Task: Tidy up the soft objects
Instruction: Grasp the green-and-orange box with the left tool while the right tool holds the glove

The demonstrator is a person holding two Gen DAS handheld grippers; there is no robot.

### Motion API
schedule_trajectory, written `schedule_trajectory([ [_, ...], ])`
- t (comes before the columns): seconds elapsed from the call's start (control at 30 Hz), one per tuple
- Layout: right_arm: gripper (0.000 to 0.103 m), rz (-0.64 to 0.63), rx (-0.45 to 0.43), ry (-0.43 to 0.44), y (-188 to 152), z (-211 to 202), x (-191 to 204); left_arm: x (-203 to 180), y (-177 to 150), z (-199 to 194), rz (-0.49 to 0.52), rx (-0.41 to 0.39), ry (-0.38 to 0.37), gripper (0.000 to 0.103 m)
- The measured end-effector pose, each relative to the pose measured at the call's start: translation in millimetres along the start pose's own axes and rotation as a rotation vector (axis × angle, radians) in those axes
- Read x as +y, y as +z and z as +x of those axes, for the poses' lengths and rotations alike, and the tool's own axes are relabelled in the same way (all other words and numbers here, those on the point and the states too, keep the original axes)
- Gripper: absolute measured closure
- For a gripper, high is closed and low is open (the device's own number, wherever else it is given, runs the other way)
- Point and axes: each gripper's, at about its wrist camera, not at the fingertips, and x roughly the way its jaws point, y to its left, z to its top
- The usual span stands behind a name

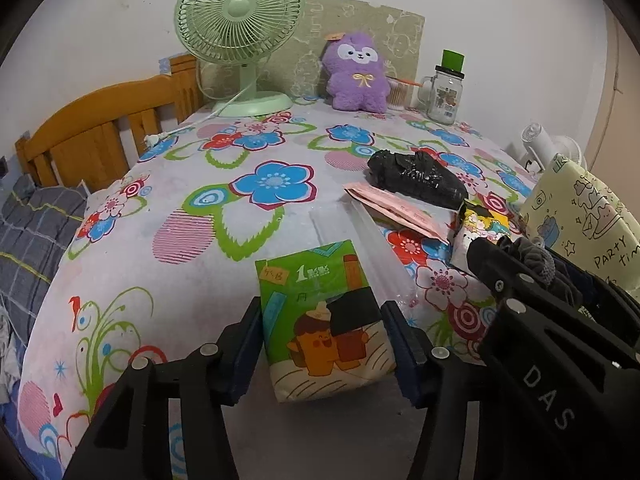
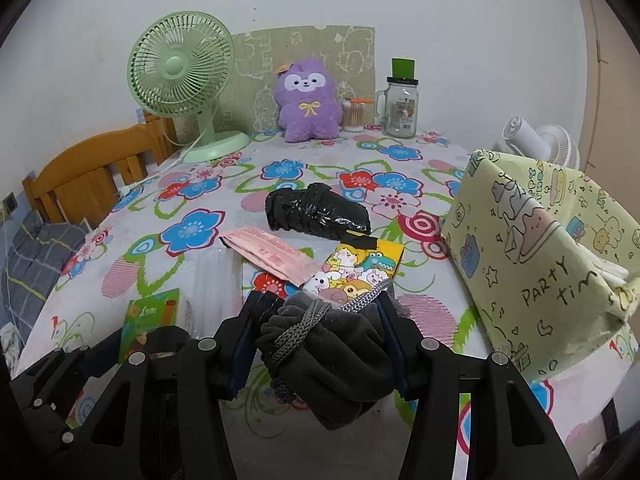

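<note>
My left gripper (image 1: 322, 320) is shut on a green tissue pack (image 1: 320, 312) at the near edge of the floral table; the pack also shows in the right wrist view (image 2: 150, 320). My right gripper (image 2: 320, 320) is shut on a dark grey drawstring pouch (image 2: 332, 356) and holds it above the table's near edge; the pouch shows in the left wrist view (image 1: 536, 260). A yellow cartoon-print bag (image 2: 532, 268) stands open at the right, next to the pouch. A purple plush toy (image 2: 306, 102) sits at the back.
On the floral tablecloth (image 1: 200, 200) lie a black plastic bundle (image 2: 316, 212), a pink packet (image 2: 276, 256), a cartoon sticker pack (image 2: 360, 268) and a clear plastic sleeve (image 1: 368, 240). A green fan (image 2: 180, 76), a glass jar (image 2: 400, 108) and cotton swabs stand at the back. A wooden bed frame is left.
</note>
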Motion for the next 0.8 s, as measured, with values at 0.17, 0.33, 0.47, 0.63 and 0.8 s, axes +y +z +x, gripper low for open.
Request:
schedule_trajectory([
  [0.17, 0.046, 0.008, -0.005, 0.009, -3, -9, -3, -5, -3, -7, 0.011, -0.009, 0.012, 0.045],
  [0.33, 0.046, 0.014, -0.018, 0.009, -1, -20, -8, -11, -4, -18, 0.022, -0.024, 0.016, 0.045],
  [0.47, 0.046, 0.011, -0.028, -0.003, 2, -30, -10, -17, -1, -27, 0.032, -0.035, 0.018, 0.045],
  [0.63, 0.046, 0.019, -0.047, -0.004, 8, -43, -16, -26, 3, -40, 0.047, -0.057, 0.017, 0.045],
  [0.8, 0.046, 0.011, -0.062, -0.011, 16, -56, -21, -33, 9, -52, 0.048, -0.077, 0.013, 0.045],
])
